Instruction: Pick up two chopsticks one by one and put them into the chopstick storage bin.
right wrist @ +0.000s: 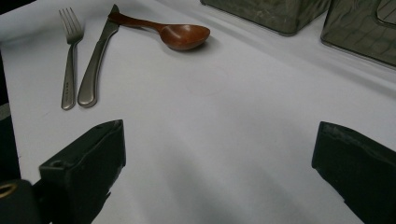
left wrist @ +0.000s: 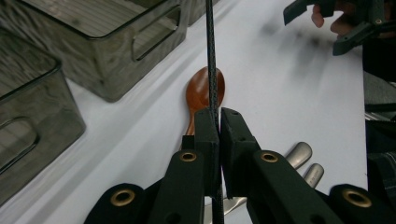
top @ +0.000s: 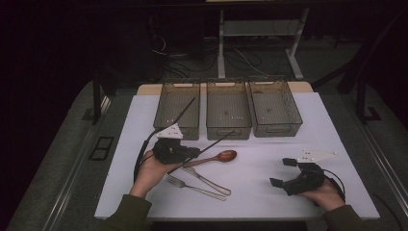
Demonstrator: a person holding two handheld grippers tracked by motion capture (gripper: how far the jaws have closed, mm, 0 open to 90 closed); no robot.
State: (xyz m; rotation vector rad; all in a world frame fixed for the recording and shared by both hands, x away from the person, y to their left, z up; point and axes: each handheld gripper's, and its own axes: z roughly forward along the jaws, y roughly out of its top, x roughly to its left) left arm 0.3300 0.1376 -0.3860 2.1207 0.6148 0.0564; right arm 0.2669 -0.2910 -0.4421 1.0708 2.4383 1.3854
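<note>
The left gripper sits over the left half of the white table, and its jaws are clenched on a thin black chopstick. In the left gripper view the 2 black pads press tight together with the chopstick pinched between them, the stick running straight up out of the grip and another stretch of it showing below the pads. From the high view, that stick slants up and right from the gripper, its far tip close to the front wall of the middle bin.

Just under the clamped stick lies a brown wooden spoon, bowl pointing right, flat on the table. In the left gripper view its bowl shows right behind the stick. Below it, a knife and a fork lie side by side at a slant; the knife's blade crosses the spoon's handle end in the right gripper view, with the fork just beside it.

Over on the right, the right gripper rests low above bare table, well apart from the cutlery. Its jaws stand wide and released, nothing between them.

At the back, 3 smoky see-through bins in a row: left bin, middle, right bin.
</note>
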